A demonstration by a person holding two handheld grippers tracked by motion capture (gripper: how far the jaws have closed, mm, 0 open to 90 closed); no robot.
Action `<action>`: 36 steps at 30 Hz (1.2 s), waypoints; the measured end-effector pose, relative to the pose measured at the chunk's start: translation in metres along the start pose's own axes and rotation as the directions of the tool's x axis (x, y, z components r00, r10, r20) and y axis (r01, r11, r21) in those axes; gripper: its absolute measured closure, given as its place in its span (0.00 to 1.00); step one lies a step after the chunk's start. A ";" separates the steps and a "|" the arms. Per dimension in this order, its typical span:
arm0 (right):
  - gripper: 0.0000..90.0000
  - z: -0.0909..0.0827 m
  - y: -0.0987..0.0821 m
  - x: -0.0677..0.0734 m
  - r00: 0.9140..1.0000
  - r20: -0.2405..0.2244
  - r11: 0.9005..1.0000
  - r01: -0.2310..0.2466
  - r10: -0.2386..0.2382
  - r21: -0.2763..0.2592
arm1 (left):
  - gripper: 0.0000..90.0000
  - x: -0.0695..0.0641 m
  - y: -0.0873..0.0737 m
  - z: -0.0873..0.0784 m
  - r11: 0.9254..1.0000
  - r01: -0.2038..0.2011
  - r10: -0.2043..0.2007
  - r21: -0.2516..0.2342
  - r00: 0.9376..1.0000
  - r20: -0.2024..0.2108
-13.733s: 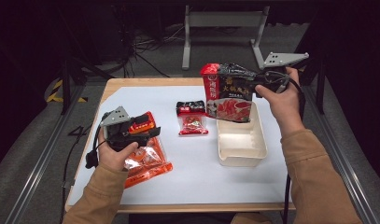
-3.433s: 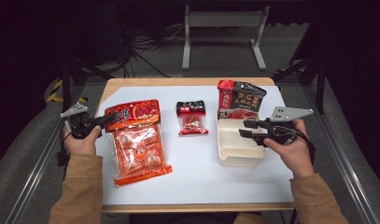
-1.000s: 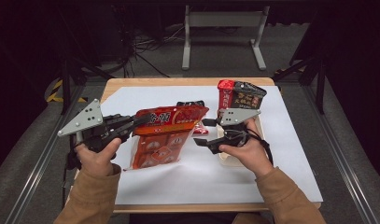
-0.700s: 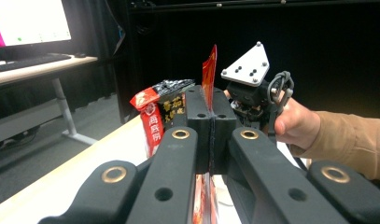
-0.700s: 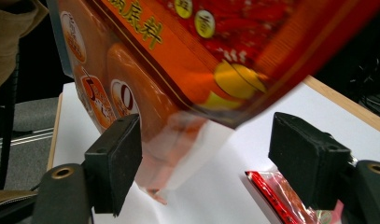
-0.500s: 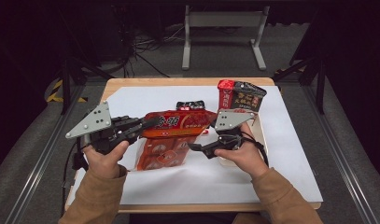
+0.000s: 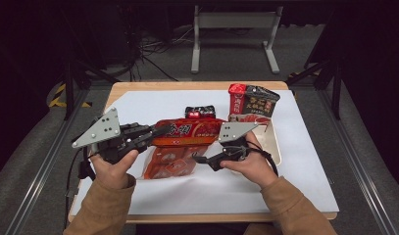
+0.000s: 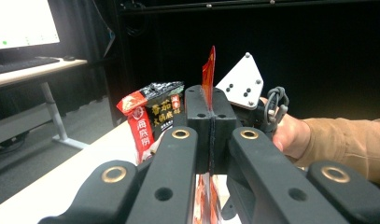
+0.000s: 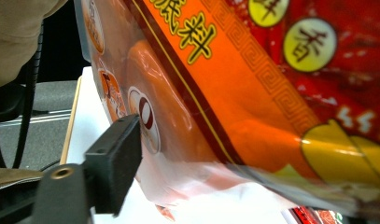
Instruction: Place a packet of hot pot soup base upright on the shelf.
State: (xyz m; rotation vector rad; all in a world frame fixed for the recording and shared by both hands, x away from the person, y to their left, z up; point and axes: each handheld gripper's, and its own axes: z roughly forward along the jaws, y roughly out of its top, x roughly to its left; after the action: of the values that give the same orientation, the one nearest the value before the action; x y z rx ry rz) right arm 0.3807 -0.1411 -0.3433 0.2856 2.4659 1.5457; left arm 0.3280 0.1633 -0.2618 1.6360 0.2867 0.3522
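Gripping the orange sauce pouch [image 7: 187, 134] by its top edge above the table, left gripper [image 7: 160, 131] clamped tight, right gripper [image 7: 203, 159] beside the pouch's lower part, its grip impossible to tell.

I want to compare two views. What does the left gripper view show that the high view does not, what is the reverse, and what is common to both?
The left gripper view adds a lit monitor on a desk, and a close look at the left gripper, jaws shut on the thin edge of the red bag. The high view adds the white sheet on the table, a beige tray and a small dark packet. Both share the red bag in the left gripper, the red and black pouch standing behind it, and the right hand.
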 end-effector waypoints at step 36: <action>0.78 -0.011 0.010 0.006 0.989 -0.145 0.999 0.032 -0.033 -0.010 | 1.00 0.010 -0.006 -0.003 0.998 0.049 -0.049 -0.029 0.999 0.004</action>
State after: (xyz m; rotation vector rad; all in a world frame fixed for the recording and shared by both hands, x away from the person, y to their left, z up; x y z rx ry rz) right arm 0.3728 -0.1448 -0.3304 0.1352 2.5589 1.6152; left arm 0.3360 0.1708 -0.2673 1.5979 0.3177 0.3153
